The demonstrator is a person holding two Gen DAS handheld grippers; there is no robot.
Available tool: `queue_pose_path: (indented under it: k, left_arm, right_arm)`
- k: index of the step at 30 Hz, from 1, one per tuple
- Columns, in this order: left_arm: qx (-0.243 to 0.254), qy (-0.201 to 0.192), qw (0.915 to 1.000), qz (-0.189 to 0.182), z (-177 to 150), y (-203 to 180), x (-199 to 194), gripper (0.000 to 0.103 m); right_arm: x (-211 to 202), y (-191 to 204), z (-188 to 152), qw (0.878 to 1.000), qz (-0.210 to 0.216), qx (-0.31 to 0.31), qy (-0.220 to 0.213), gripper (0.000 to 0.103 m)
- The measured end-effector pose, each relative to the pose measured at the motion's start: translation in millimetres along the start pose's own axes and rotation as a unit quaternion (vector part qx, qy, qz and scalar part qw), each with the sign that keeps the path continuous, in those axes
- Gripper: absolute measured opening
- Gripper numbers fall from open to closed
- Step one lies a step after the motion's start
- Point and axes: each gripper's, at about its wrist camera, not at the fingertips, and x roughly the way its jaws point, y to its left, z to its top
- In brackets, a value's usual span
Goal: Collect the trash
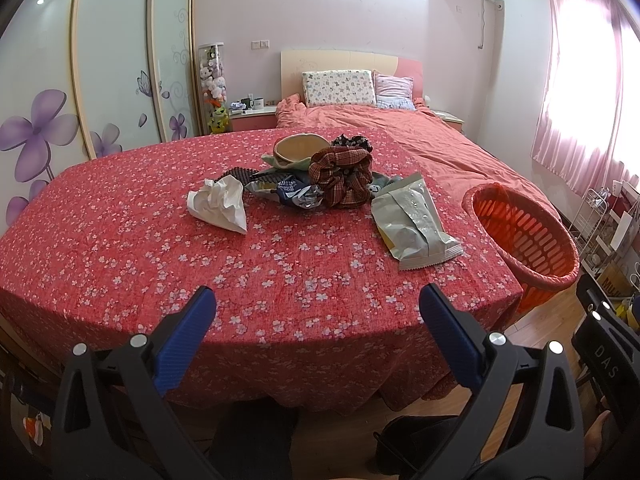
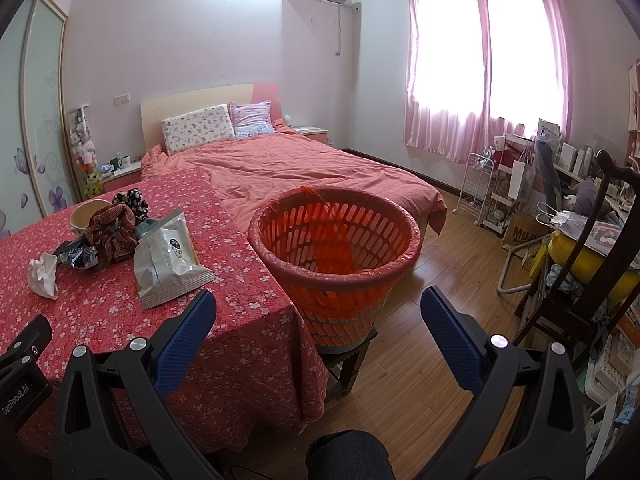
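On the red flowered tablecloth (image 1: 160, 264) lie a crumpled white tissue (image 1: 220, 204), a silver-green snack bag (image 1: 412, 224) and a crinkled blue-silver wrapper (image 1: 298, 192). The tissue (image 2: 43, 275), the bag (image 2: 168, 260) and the wrapper (image 2: 82, 258) also show in the right wrist view. An orange basket (image 2: 336, 256) with a red liner stands off the table's right edge, also in the left wrist view (image 1: 524, 236). My left gripper (image 1: 318, 308) is open and empty over the table's near edge. My right gripper (image 2: 318, 312) is open and empty before the basket.
A plaid scrunchie (image 1: 340, 178), a dark flowered scrunchie (image 1: 352, 142) and a beige bowl (image 1: 294, 150) sit among the trash. A bed (image 2: 304, 168) lies behind. The basket rests on a small wooden stool (image 2: 348, 364). A chair (image 2: 580, 280) and cluttered shelves stand at the right.
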Motion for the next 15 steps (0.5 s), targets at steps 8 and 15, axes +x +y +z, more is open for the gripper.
queue_pose_path:
  k: [8, 15]
  left_arm:
    - [0.000, 0.000, 1.0000, 0.000, 0.0, 0.1, 0.1, 0.099]
    - [-0.001, 0.001, 1.0000, 0.000, 0.0, 0.1, 0.1, 0.099]
  right_arm:
    - [0.4, 0.1, 0.2, 1.000, 0.000, 0.000, 0.000, 0.101]
    - [1.0, 0.2, 0.3, 1.000, 0.000, 0.000, 0.000, 0.101]
